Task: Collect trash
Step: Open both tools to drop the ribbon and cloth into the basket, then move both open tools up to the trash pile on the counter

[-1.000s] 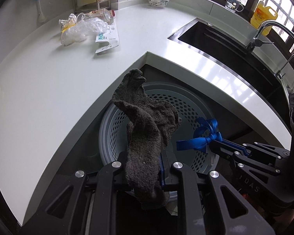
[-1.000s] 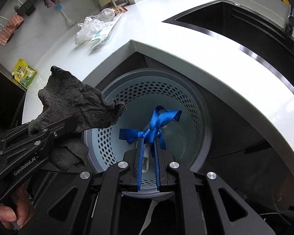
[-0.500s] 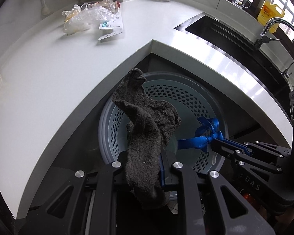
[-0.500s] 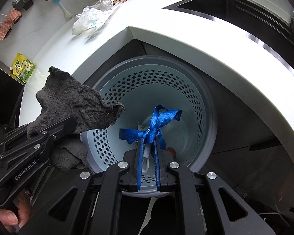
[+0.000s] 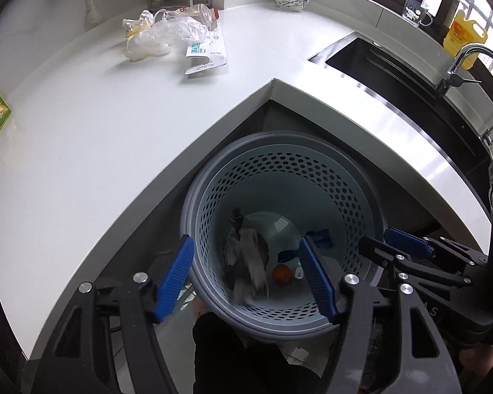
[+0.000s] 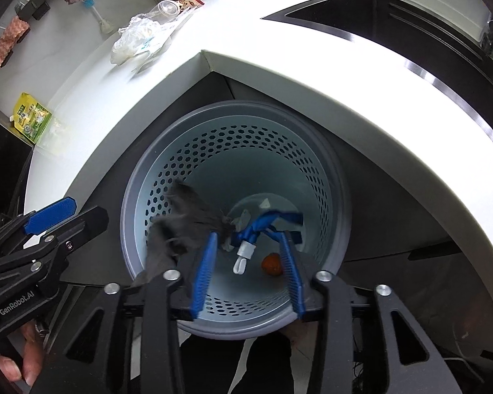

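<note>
Left gripper (image 5: 249, 279): you had just been opening its jaws; they stood apart over the near rim of the bin, with nothing between the pads.
Right gripper (image 6: 249, 266): you had just been opening these jaws too; they stood apart and empty, a narrower gap than on the left, pointing steeply down into the bin.
Grey rag (image 5: 246, 262): it was free of your left claw and blurred, inside the bin against the near-left wall, long axis running down toward the bottom.
Blue ribbon (image 6: 266, 223): it lay free in the bin, near the bottom, just beyond your right fingertips, with a small white piece beside it.
Bin (image 5: 355, 197): the perforated blue basket stood in the notch of the counter, directly below both claws, an orange scrap on its floor.
Remaining trash (image 5: 161, 36): the plastic bag, cup and printed wrapper lay together far across the white counter (image 5: 82, 131), up and to the left of both claws.
Nearer hand: probably your left, since the pile lay on its side.
Pose for next move: you would have needed to lift both claws from their steep downward tilt and reach out across the counter.
</note>
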Tool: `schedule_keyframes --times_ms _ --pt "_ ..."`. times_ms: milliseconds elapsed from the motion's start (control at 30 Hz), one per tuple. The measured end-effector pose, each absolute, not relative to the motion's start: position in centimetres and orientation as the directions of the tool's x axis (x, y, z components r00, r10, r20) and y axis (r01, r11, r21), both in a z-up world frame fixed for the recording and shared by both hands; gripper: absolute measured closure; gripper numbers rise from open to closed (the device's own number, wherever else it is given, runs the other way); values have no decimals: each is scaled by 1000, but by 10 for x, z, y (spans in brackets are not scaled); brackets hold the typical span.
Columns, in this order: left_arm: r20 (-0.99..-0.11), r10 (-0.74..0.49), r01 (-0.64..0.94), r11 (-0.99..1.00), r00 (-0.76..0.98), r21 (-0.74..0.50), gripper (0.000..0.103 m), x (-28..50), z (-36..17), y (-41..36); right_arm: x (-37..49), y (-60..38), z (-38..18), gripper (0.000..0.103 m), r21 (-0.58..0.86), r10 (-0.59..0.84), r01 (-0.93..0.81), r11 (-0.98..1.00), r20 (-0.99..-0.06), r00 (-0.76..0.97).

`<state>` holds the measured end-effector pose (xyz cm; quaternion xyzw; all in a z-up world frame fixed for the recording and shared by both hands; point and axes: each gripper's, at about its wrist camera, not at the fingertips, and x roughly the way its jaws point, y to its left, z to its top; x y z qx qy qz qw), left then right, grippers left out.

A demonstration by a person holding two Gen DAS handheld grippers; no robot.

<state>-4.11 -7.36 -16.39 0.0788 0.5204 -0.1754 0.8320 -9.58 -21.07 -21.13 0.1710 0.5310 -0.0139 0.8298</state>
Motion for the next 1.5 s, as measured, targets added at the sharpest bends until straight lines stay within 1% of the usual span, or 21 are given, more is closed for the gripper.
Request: schedule_keyframes --times_ms 500,567,767,1033,1167,1500 --pt "-893 -216 385 921 395 -52 38 -43 -156 -76 -111 -221 -208 60 284 162 233 930 -886 434" --pt "-891 -219 388 920 398 -53 34 -43 -153 -76 -113 -221 -206 60 286 164 231 930 -885 436" --pt "-884 -223 393 918 411 -49 33 -42 -143 -75 -111 -222 -197 59 303 175 226 926 -874 454" --pt "-871 -232 390 919 433 -51 32 -38 -126 -70 -99 -216 -181 58 311 186 196 930 -857 481" --pt "-863 -217 371 928 457 -37 28 -33 -117 -61 -91 -208 -171 58 308 187 172 936 -847 498" --pt "-837 -203 325 945 509 -32 26 -2 -87 -33 -58 -191 -146 55 303 189 131 944 -822 537"
